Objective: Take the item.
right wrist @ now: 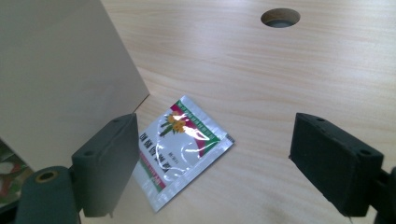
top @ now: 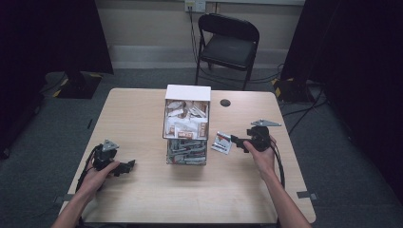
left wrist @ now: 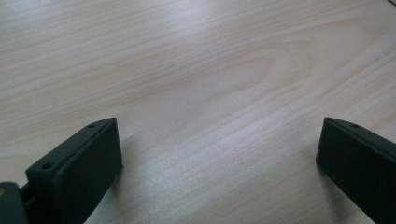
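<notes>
A small silver sachet [right wrist: 180,148] with a flower print and red and green bands lies flat on the wooden table [top: 142,194], just right of the box [top: 187,118]; it is also the sachet [top: 221,142] in the high view. My right gripper [right wrist: 212,158] hovers above it, jaws wide apart and empty, seen as the right gripper [top: 236,139] beside the sachet from above. My left gripper [top: 128,166] rests near the table's left front, held by a hand. Its jaws stand apart over bare wood in the left gripper view [left wrist: 219,154].
The white box holds several sachets in an upper layer, with more packets in a clear section [top: 187,152] below. Its beige wall [right wrist: 60,79] stands close on the right gripper's left. A round cable hole [top: 225,102] is in the table. A black folding chair [top: 228,45] stands behind.
</notes>
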Demonstrator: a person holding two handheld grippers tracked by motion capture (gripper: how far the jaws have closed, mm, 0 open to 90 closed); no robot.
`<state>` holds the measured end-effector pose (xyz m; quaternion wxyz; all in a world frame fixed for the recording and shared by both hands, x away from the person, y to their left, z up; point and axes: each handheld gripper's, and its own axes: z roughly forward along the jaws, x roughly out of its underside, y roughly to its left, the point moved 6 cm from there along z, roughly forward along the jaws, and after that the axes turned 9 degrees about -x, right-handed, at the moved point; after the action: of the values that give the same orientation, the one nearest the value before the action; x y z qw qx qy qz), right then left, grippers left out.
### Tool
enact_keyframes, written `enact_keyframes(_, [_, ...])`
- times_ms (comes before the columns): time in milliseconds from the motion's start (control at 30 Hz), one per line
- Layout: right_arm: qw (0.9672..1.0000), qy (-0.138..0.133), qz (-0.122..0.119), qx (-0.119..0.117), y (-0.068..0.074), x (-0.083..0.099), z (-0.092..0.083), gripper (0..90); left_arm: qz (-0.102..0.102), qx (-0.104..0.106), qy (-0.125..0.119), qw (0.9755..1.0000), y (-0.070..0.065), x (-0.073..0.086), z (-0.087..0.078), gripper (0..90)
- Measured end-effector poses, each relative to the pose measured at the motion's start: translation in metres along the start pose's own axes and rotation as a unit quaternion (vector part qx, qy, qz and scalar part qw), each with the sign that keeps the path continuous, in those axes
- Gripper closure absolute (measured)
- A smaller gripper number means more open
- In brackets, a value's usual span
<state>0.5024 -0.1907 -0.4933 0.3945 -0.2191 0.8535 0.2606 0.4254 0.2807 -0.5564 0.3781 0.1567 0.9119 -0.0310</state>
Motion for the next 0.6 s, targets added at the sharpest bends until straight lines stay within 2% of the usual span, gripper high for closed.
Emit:
enact_keyframes(133, [1.0,0.006,-0.003,0.0,0.005,0.001,-0.006,15.8,0.001,-0.001,0.001,1.0,0.0,0.0,0.0,0.0])
enact_keyframes(200, [0.9998,0.011,0.005,0.016,0.006,0.001,-0.011,18.8,0.001,-0.001,0.001,1.0,0.0,0.0,0.0,0.0])
enact_keyframes(367, [0.9998,-0.005,0.0,0.016,0.012,-0.001,-0.029,17.9,0.005,-0.001,0.003,1.0,0.001,0.0,0.0,0.0])
enact_keyframes(500, [0.9991,-0.007,-0.006,0.041,0.015,0.001,-0.043,21.0,0.004,-0.001,0.003,1.0,0.001,0.0,0.0,0.0])
enact_keyframes(600, [0.9991,-0.014,-0.003,0.04,0.016,0.003,-0.052,20.3,0.004,-0.001,0.002,1.0,0.001,0.0,0.0,0.0])
